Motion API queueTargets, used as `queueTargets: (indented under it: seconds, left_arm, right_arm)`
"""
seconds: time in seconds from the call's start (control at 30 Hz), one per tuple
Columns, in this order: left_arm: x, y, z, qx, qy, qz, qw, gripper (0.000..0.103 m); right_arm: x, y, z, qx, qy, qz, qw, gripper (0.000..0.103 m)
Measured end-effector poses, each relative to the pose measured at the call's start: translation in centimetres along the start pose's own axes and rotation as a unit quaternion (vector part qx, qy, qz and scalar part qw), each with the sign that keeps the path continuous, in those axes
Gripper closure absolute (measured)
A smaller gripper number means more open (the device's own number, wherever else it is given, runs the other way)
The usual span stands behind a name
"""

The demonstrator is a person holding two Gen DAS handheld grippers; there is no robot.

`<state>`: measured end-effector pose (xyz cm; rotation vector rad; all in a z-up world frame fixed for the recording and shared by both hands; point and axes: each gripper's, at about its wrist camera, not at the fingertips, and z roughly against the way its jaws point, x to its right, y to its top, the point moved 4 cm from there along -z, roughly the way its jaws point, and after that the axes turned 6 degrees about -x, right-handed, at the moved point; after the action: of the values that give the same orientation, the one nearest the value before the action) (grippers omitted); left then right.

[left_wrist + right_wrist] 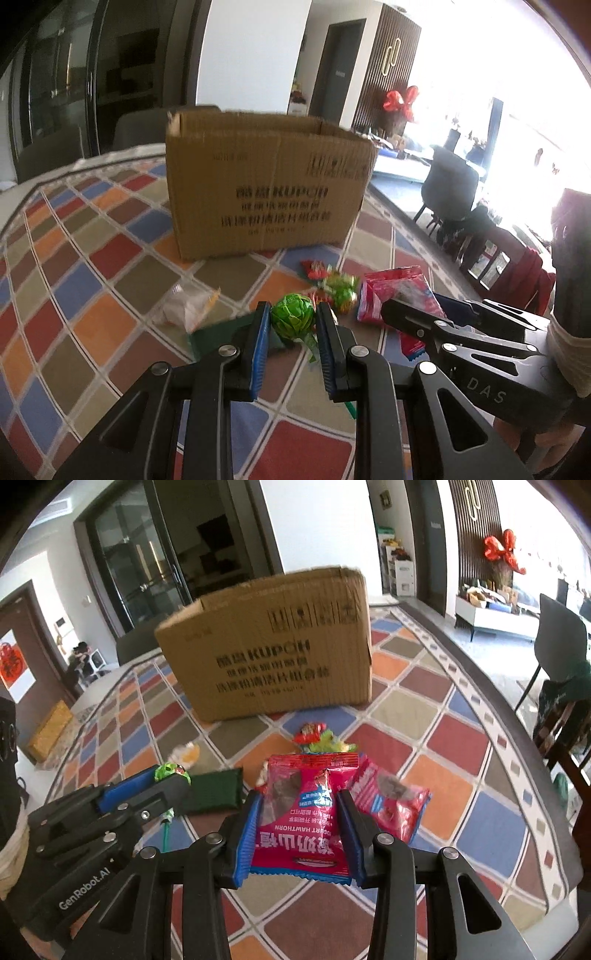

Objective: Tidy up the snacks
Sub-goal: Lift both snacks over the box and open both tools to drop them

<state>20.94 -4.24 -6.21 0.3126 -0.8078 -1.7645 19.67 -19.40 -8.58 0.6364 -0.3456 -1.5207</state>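
My left tool (291,325) is clamped on a green lollipop (293,316), its wrapped head pinched between the two blue pads, its green stick trailing down below the pads toward me. My right tool (301,812) is clamped on a red hawthorn snack packet (304,812), which hangs between its pads with the printed text upside down to me. The two tools sit near each other, the right one just to the right of the left.

Straight ahead of both tools stands an open cardboard box (266,188) on the tabletop (92,266), which is covered in a cloth of coloured diamonds. Between the tools and the box lie the loose snacks: a second red packet (388,801) just right of the one I hold, a small heap of green and red wrapped candies (332,284) ahead of my left tool, a pale, blurred wrapped sweet (188,306) off to its left, and a flat dark green packet (214,788) lying just beneath and ahead of the left tool.
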Motion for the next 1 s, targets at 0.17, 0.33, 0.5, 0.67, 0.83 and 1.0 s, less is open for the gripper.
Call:
queueTargets:
  seconds: [0.17, 0.33, 0.5, 0.67, 0.83, 1.0]
  left_arm:
    - [-0.3, 2.5, 1.6, 0.030, 0.012, -0.006, 0.9995, 0.078]
    - [-0.6, 5.6, 3.5, 0.068, 0.019, -0.015, 0.9974, 0.078]
    - [-0.9, 8.9, 5.0, 0.102, 0.034, -0.029, 0.9938, 0.078]
    - [-1.7, 12.1, 5.7, 0.122, 0.043, -0.033, 0.9911, 0.078]
    - [-2.5, 14.7, 5.1, 0.119, 0.047, -0.032, 0.9913, 0.078]
    - [-3.8, 17.0, 3.7, 0.105, 0.050, -0.028, 0.9928, 0.078]
  right_arm:
    - [-0.2, 2.4, 1.3, 0.033, 0.003, 0.008, 0.999, 0.061]
    - [-0.7, 5.2, 2.8, 0.070, 0.004, 0.019, 0.997, 0.061]
    - [-1.6, 8.4, 4.0, 0.104, 0.012, 0.037, 0.994, 0.061]
    - [-2.3, 11.8, 4.8, 0.131, 0.010, 0.055, 0.990, 0.061]
    - [-2.9, 15.1, 4.8, 0.139, 0.016, 0.066, 0.988, 0.061]
    - [-3.3, 17.5, 4.0, 0.133, 0.020, 0.074, 0.988, 0.061]
